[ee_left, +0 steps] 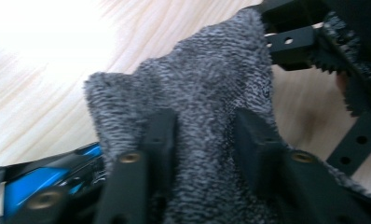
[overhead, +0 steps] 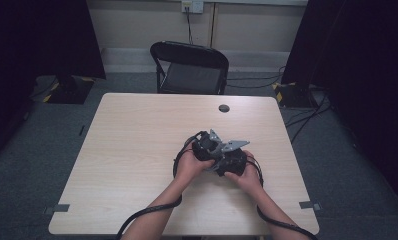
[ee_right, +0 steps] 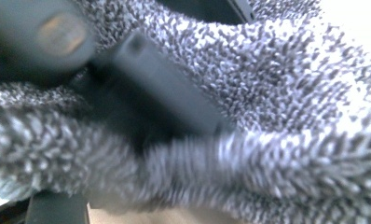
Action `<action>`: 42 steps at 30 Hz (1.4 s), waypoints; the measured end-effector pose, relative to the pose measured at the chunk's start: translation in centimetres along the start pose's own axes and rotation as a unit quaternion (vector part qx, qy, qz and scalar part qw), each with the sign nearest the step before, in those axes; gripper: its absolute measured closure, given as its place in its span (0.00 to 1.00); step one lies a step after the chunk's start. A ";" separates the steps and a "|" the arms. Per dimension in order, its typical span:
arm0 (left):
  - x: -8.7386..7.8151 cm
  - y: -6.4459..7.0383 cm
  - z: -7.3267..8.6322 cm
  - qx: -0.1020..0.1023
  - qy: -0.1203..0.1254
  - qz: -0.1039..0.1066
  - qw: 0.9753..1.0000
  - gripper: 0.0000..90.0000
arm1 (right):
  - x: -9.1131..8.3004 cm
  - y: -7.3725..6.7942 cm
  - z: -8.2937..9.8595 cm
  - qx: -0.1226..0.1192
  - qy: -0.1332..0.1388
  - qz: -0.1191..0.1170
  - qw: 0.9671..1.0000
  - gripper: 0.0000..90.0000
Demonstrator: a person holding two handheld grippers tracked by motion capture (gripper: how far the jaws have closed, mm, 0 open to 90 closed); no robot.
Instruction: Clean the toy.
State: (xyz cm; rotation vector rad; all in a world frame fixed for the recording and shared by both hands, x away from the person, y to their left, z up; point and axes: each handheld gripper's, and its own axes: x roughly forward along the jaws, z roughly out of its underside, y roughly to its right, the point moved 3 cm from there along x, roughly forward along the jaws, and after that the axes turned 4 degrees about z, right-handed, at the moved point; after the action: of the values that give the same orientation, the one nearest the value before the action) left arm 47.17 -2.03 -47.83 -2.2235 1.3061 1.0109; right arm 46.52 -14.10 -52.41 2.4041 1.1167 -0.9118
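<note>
A grey fuzzy knitted cloth (ee_left: 207, 70) hangs between my two grippers at the middle of the wooden table (overhead: 137, 145). In the left gripper view it is bunched between the two black jaws of my left gripper (ee_left: 207, 126), which grip it. My right gripper (ee_left: 314, 42) is close beyond it at the upper right. In the right gripper view the cloth (ee_right: 277, 79) lies right against the lens, draped over a blurred black jaw with a brass bolt, and it hides that gripper's own jaws. From above, my left gripper (overhead: 204, 146) and right gripper (overhead: 233, 160) nearly touch.
A black folding chair (overhead: 189, 67) stands behind the table's far edge. A round cable grommet (overhead: 224, 108) sits in the tabletop at the far middle. Black stands and cables occupy the floor at both back corners. A blue and black part (ee_left: 48, 182) shows at the lower left.
</note>
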 end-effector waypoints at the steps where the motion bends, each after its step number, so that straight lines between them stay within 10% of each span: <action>1: 0.0 0.0 0.0 0.006 0.000 -0.004 1.000 0.56 | 0.0 0.0 0.0 0.000 0.000 0.000 1.000 0.26; 12: 0.3 0.0 0.7 0.073 0.012 -0.039 0.996 0.64 | 0.0 0.0 0.0 0.000 0.000 0.000 1.000 0.26; 19: 0.0 -0.5 0.7 0.044 0.011 -0.035 0.998 0.82 | 0.0 0.0 0.0 0.000 0.000 0.000 1.000 0.26; 42: -1.6 -3.9 0.9 -0.032 0.020 -0.055 0.998 0.85 | 0.0 0.0 0.0 -0.001 0.001 0.000 1.000 0.26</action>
State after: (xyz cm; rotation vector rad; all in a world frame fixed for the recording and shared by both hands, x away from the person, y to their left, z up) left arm 49.65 1.47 -47.42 -2.3482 1.1678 0.9848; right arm 46.54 -14.10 -52.42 2.4035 1.1180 -0.9089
